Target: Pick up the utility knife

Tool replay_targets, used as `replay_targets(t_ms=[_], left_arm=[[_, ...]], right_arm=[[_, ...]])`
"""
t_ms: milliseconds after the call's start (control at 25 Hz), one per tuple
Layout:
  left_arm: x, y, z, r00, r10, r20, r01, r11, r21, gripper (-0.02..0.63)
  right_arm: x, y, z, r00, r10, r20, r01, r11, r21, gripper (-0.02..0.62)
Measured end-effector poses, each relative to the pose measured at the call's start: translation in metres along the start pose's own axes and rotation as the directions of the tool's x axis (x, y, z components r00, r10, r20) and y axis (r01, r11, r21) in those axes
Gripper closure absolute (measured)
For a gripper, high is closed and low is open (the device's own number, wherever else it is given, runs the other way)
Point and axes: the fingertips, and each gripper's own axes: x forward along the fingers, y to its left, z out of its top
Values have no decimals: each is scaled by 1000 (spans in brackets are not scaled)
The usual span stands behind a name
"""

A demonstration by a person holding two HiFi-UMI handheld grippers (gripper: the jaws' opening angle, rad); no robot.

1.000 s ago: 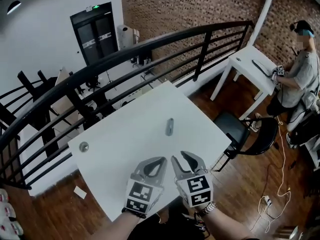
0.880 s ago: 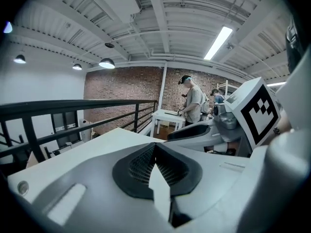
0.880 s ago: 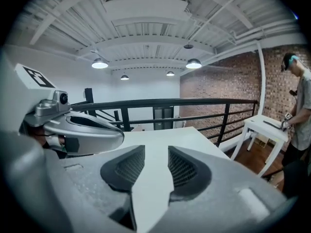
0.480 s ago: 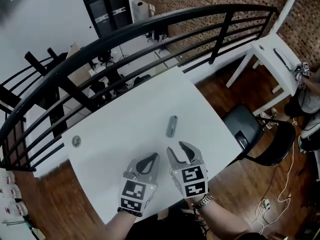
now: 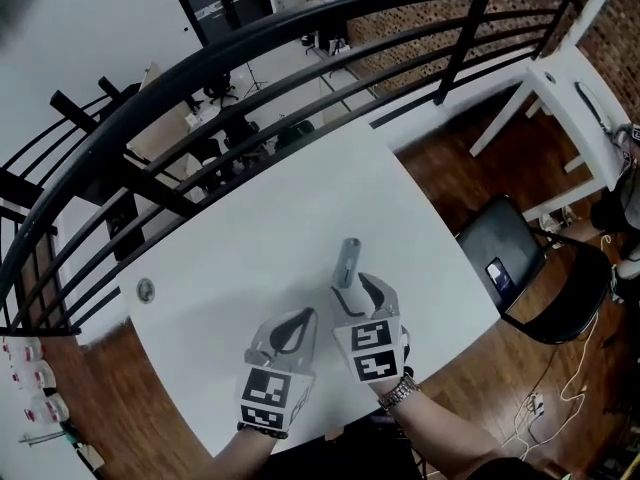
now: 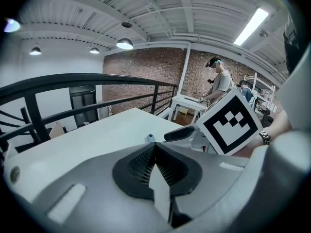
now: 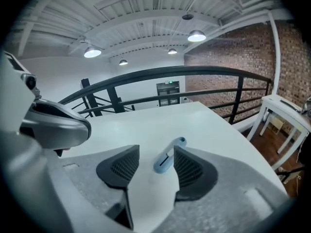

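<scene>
The utility knife (image 5: 347, 260), a slim grey-blue handle, lies on the white table (image 5: 250, 238), pointing away from me. My right gripper (image 5: 355, 290) is right behind it with its jaws opening. In the right gripper view the knife (image 7: 168, 158) has its near end between the right gripper's (image 7: 155, 150) two dark pads, and neither pad presses on it. My left gripper (image 5: 308, 314) hovers just left of the right one, shut and empty. In the left gripper view, the left gripper's (image 6: 155, 147) pads meet, and only the knife's tip (image 6: 150, 138) shows beyond them.
A small round disc (image 5: 146, 289) sits near the table's left edge. A black railing (image 5: 300, 28) runs behind the table. A black chair (image 5: 510, 263) stands at the right on the wooden floor, with another white table (image 5: 585, 88) beyond. A person (image 6: 221, 79) stands at that far table.
Both grippers have moved forward and down toward the knife. The right gripper's jaws have spread, and the knife's near end now lies between them. The left gripper stays shut.
</scene>
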Motion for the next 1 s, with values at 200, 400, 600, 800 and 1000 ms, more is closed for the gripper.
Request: replay_targets(t_ms=[200,400,600,800,1000], left_arm=[[14,6,-2,1000,-6,-15,6,1000,-13,588],[21,13,-7,999,-5,-40,4,1000,-22,589],[26,18,-7,999,-4,-41,4,1000,-13,588],[26,20,-9,999,-7,-49,7,1000,-10,589],[27,20,-7,999,-12,-49,12,1000,-5,589]], right_arm=[[24,-9,-7,999,-9,-48,10,1000,2,382],[42,-12,-16,996,-24,-91,24,1000,1,371],[51,-14,-28,988,-43,-149,44,999,1,368],[51,-18,-30,985,-66,-157,65,998,-8,370],[48,-28,-30,985,-86,-151,88,996,6,462]])
